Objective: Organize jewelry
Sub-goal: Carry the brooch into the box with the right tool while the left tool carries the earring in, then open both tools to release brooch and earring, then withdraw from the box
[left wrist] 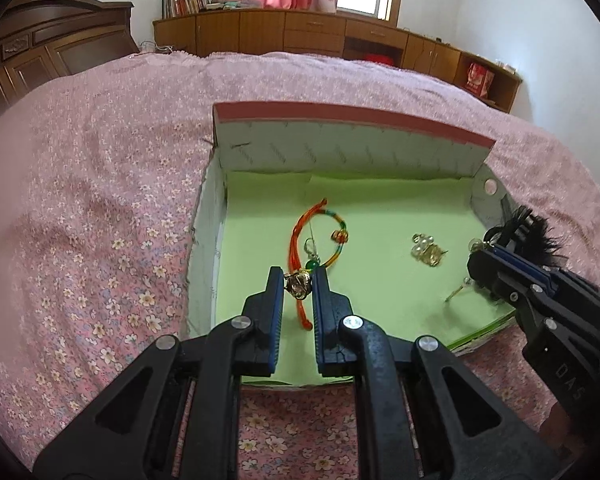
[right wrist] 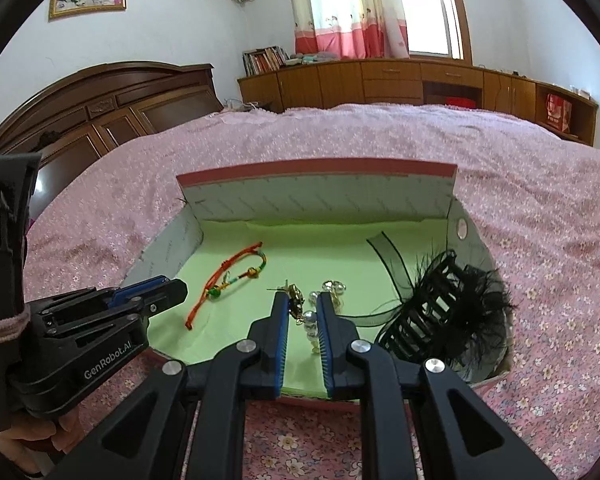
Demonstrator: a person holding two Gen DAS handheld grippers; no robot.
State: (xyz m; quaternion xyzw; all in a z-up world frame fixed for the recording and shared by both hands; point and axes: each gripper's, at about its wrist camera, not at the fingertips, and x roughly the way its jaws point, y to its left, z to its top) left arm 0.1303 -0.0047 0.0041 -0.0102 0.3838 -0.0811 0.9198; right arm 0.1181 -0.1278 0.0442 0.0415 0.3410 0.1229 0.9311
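An open box [left wrist: 340, 152] with a green floor lies on the bed. In the left wrist view my left gripper [left wrist: 299, 280] is closed around a small gold charm [left wrist: 298, 283], over a red and multicoloured cord bracelet [left wrist: 320, 232]. A gold and pearl piece [left wrist: 426, 249] lies to the right. In the right wrist view my right gripper [right wrist: 303, 304] has its jaws slightly apart around a gold and pearl earring [right wrist: 306, 316]. A black feathered hair claw [right wrist: 440, 312] sits at the box's right side. The bracelet [right wrist: 228, 280] lies left of it.
The box [right wrist: 320, 200] has its lid flap standing up at the back. Pink floral bedding [left wrist: 100, 200] surrounds it. A dark wooden headboard [right wrist: 100, 108] is at the left and wooden cabinets [right wrist: 420, 80] stand beyond the bed.
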